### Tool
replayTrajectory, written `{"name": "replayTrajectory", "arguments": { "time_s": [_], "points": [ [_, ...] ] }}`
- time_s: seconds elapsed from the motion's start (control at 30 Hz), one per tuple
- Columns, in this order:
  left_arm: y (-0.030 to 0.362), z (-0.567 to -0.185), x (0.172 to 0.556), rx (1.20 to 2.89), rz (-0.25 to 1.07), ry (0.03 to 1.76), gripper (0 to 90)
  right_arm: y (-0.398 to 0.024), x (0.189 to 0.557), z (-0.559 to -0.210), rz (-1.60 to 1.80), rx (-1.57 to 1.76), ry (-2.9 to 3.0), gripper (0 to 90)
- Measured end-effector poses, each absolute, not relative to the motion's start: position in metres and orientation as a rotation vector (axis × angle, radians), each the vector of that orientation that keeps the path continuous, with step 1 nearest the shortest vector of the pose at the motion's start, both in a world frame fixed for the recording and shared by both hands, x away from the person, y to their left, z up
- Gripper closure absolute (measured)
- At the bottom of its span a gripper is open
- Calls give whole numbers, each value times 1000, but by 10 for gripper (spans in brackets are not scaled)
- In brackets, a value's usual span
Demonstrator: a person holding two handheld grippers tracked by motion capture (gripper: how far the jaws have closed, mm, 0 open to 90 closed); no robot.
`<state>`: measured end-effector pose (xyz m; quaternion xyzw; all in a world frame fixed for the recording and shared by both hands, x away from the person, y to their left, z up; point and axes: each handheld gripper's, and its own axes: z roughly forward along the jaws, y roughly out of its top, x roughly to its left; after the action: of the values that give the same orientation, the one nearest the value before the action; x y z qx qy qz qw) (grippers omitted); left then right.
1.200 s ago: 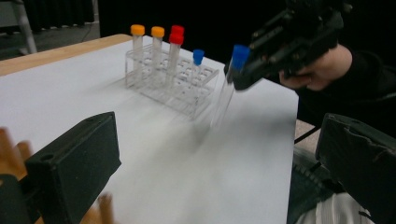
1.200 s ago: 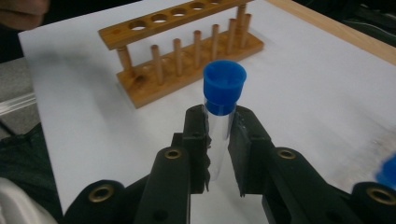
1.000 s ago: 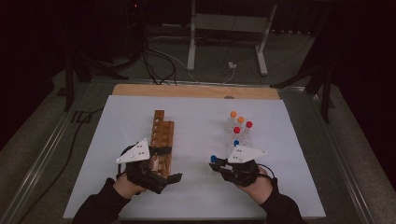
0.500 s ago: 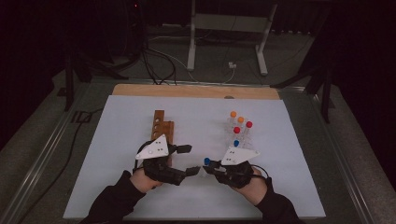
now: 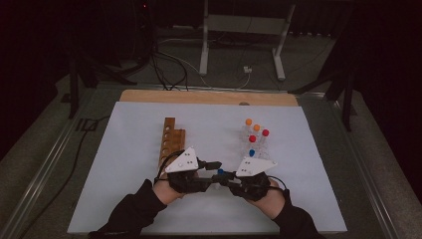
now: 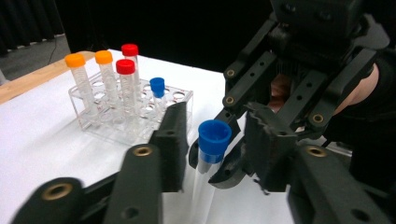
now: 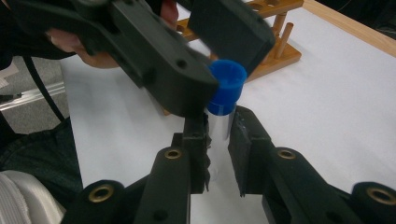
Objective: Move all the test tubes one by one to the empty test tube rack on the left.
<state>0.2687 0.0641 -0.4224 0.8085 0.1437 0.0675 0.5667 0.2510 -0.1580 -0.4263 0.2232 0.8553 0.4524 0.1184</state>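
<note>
A clear tube with a blue cap [image 5: 220, 172] is held near the table's front between both hands. My right gripper [image 7: 219, 126] is shut on the tube's clear body just below the cap [image 7: 226, 86]. My left gripper [image 6: 215, 140] faces it, and the blue cap [image 6: 214, 136] stands between its jaws. Those jaws have just been closing, and a small gap still shows on each side of the cap. In the high view the left gripper [image 5: 214, 172] and the right gripper [image 5: 226, 178] meet tip to tip.
A clear plastic rack [image 5: 254, 144] at the right holds tubes with orange, red and blue caps [image 6: 126, 67]. A wooden rack [image 5: 171, 139] stands left of centre. The white mat [image 5: 124, 149] covers the table, with a wooden strip [image 5: 209, 97] along its far edge.
The left gripper has moved right, from beside the wooden rack to the right gripper, and its jaws have narrowed around the blue cap. The right hand has stayed put.
</note>
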Motion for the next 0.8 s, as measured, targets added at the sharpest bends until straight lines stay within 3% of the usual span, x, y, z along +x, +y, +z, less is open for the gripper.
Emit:
{"name": "replayTrajectory", "arguments": {
  "time_s": [0.13,0.3,0.53,0.8],
  "points": [
    [61,-423,270,1912,173,338,752,-159,251,-425,1327,655,2495,773],
    [60,-422,272,1905,173,353,769,-162,253,-426,1350,677,2474,755],
    [71,-409,283,1872,203,373,771,-174,254,-420,1403,745,2370,456],
    [93,-395,308,1876,298,480,771,-185,255,-419,1423,795,2338,240]
  ]
}}
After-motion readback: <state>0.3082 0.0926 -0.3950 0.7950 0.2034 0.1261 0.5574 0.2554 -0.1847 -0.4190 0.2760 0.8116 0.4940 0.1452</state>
